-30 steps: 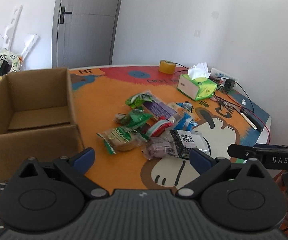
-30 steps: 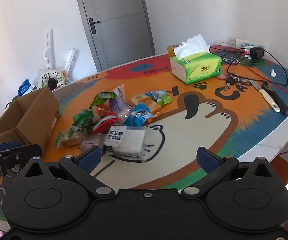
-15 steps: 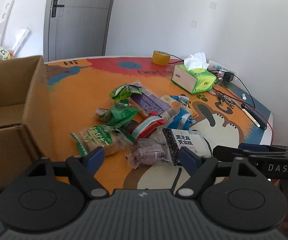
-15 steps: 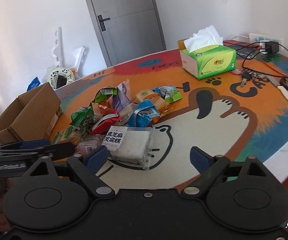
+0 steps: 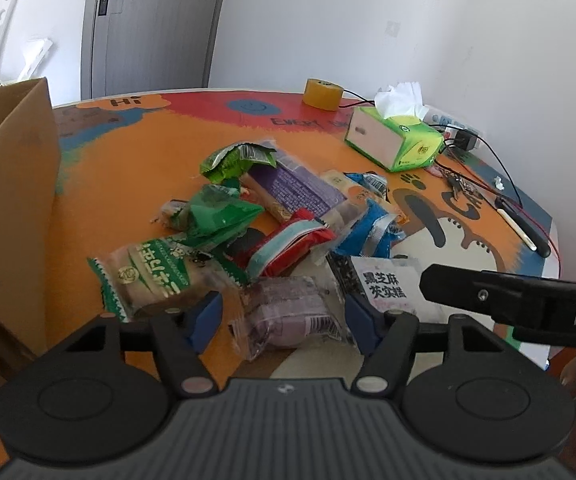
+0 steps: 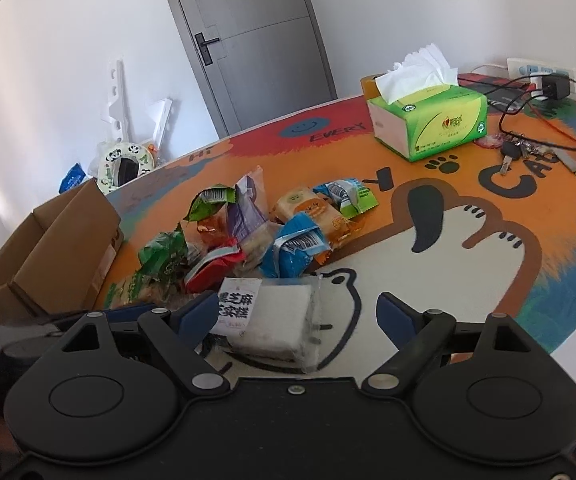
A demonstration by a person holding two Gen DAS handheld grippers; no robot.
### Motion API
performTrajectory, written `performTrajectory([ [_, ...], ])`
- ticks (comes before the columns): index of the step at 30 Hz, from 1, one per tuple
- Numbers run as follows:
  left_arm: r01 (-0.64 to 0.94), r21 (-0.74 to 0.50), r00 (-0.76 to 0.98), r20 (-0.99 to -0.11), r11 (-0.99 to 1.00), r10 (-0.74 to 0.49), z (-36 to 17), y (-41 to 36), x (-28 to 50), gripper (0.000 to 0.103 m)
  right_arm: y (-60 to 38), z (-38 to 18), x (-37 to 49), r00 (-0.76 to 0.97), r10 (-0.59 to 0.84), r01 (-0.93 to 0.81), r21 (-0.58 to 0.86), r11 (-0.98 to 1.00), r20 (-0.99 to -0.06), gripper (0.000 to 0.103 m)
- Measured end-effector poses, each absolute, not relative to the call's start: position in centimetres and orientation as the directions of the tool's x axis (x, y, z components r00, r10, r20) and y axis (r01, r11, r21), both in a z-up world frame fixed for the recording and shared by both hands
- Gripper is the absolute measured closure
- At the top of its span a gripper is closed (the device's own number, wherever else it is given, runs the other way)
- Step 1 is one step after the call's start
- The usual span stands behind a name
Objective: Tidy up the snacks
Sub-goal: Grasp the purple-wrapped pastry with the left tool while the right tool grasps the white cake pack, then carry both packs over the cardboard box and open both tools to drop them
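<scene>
My left gripper [image 5: 283, 316] is closing around the purple pack [image 5: 288, 314], its pads not yet pressing the wrapper. My right gripper [image 6: 298, 316] stands open around the white cake [image 6: 275, 320], not touching. Both packs lie at the pile's near edge; the box [image 5: 11, 208] waits at left. I'd pinch each body, not the loose film, then lift clear.
</scene>
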State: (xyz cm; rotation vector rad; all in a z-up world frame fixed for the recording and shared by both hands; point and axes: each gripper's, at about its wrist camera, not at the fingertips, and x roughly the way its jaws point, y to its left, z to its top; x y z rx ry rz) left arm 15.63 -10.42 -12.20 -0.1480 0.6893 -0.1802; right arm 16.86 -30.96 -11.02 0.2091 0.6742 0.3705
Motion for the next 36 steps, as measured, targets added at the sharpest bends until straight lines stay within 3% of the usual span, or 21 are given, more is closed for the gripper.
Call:
performTrajectory([
  [5,0.110,-0.192,0.757,-0.619,0.975,-0.208,-12.1,-10.1,15.3,0.063,-30.1,-11.5,17.5,0.703,0.409,-0.270,0.313,0.911,-0.582,0.016],
  [16,0.078,-0.227,0.760,-0.616,0.971,-0.205,-11.9,-8.5,13.7,0.067,-27.7,-12.1,18.1,0.684,0.408,-0.276,0.304,0.912,-0.605,0.007],
  [18,0.073,-0.221,0.762,-0.617,0.972,-0.198,-11.8,-8.3,13.3,0.067,-27.5,-12.4,18.3,0.678,0.394,-0.261,0.298,0.918,-0.621,0.011],
  [19,0.072,-0.222,0.763,-0.616,0.972,-0.197,-11.8,-8.2,13.2,0.067,-27.5,-12.5,18.3,0.675,0.394,-0.257,0.302,0.918,-0.623,0.017],
  [20,0.071,-0.224,0.762,-0.617,0.972,-0.198,-11.8,-8.2,13.1,0.067,-27.4,-12.4,18.1,0.684,0.381,-0.258,0.282,0.924,-0.623,0.029],
  [22,0.073,-0.231,0.762,-0.614,0.970,-0.203,-11.8,-8.2,12.9,0.067,-27.1,-12.3,17.9,0.681,0.372,-0.278,0.247,0.928,-0.631,0.035],
  [29,0.095,-0.237,0.776,-0.590,0.967,-0.221,-10.9,-8.5,11.9,0.067,-28.3,-11.9,16.8,0.684,0.366,-0.274,0.243,0.930,-0.631,0.046],
  [36,0.102,-0.244,0.802,-0.554,0.964,-0.225,-9.5,-8.2,10.6,0.067,-29.0,-10.9,15.6,0.706,0.376,-0.269,0.264,0.926,-0.600,0.048],
])
